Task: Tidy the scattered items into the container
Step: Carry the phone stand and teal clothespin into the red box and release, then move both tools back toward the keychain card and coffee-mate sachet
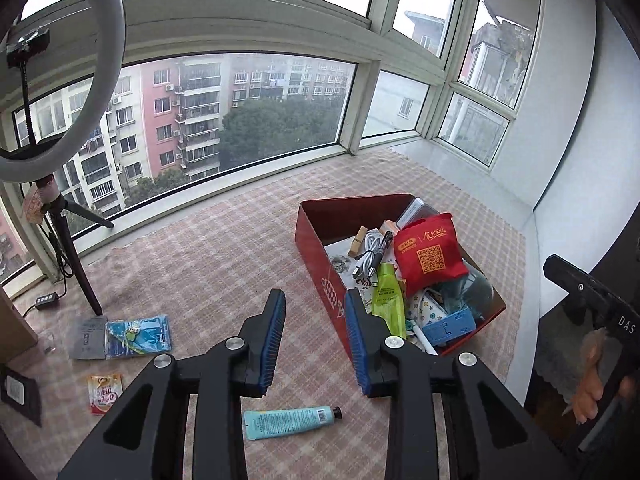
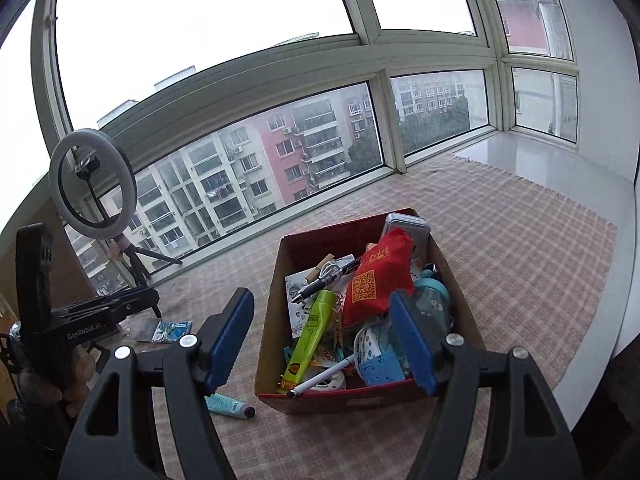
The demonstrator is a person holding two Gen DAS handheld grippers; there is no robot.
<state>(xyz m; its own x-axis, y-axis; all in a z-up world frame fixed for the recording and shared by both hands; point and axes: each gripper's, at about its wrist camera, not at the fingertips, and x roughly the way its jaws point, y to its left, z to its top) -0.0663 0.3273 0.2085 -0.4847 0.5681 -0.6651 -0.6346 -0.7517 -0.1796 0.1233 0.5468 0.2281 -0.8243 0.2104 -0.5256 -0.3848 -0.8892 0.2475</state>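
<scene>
Here both grippers — left gripper (image 1: 315, 340), right gripper (image 2: 328, 340) — hover empty, jaws apart.

My blue-padded black left gripper (image 1: 315, 344) hangs over pink-checked cloth (image 1: 224, 240), a red box (image 1: 320, 248) and a teal tube (image 1: 290, 422).

Tube (image 1: 292, 422) on cloth (image 1: 224, 248), left of box (image 1: 320, 260)
</scene>
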